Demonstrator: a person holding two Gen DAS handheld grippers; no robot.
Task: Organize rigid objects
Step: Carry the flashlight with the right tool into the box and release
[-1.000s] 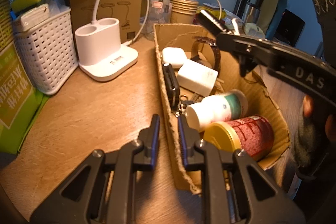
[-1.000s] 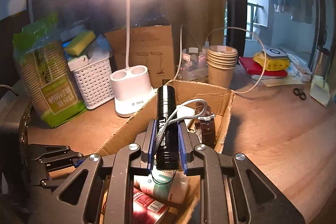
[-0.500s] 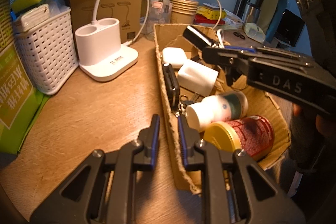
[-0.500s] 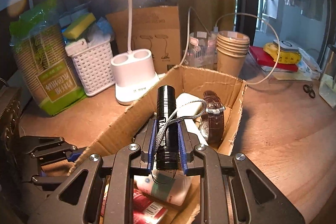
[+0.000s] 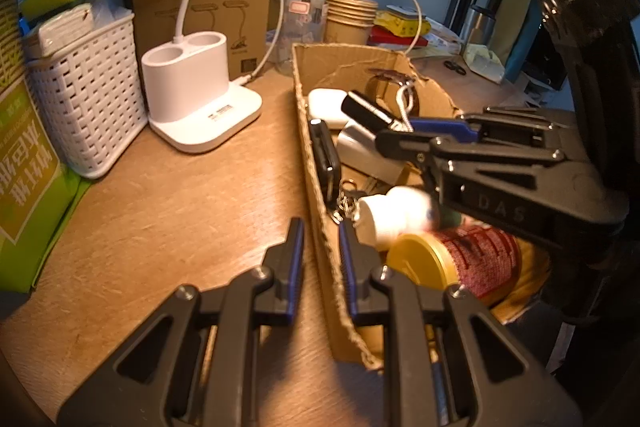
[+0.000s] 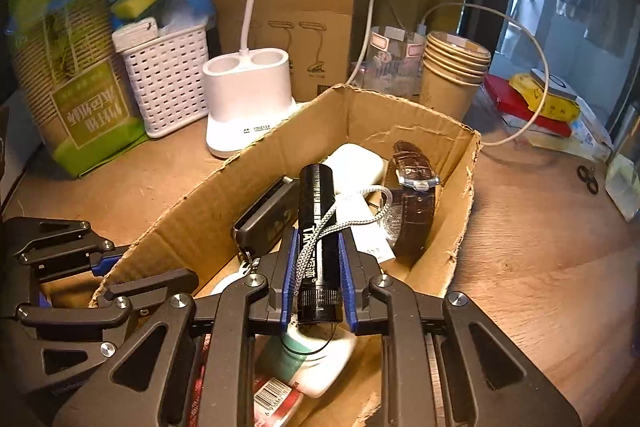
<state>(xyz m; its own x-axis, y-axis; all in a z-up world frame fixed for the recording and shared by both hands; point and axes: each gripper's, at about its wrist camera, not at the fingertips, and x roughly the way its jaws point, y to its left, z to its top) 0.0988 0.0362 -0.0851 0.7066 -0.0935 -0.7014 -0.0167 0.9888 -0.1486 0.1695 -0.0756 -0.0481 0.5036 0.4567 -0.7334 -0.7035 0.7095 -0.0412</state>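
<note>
Wood-grain surface [image 6: 540,247] carried everything, with a torn cardboard box [image 6: 404,107] sitting open near its middle. Behind the box stood a white lamp base [image 6: 248,95], a white lattice basket [image 6: 168,75] and a stack of paper cups [image 6: 452,79]. The left claw [image 5: 320,259] straddled the box's near side wall [image 5: 316,223], one blue-padded finger outside and one inside, closed down narrowly around the cardboard edge. The right claw [image 6: 318,275] hung over the box interior, its pads pressed against both sides of a black flashlight [image 6: 316,219], which pointed away from the wrist and sat clear above the contents. A grey wrist cord [image 6: 352,211] looped from the flashlight's body. Beneath and ahead lay a red can with a yellow lid [image 5: 452,263], a white bottle [image 5: 392,215], a brown-strapped watch [image 6: 416,195], a white earbud case [image 6: 356,163] and a black key fob [image 6: 268,219].
</note>
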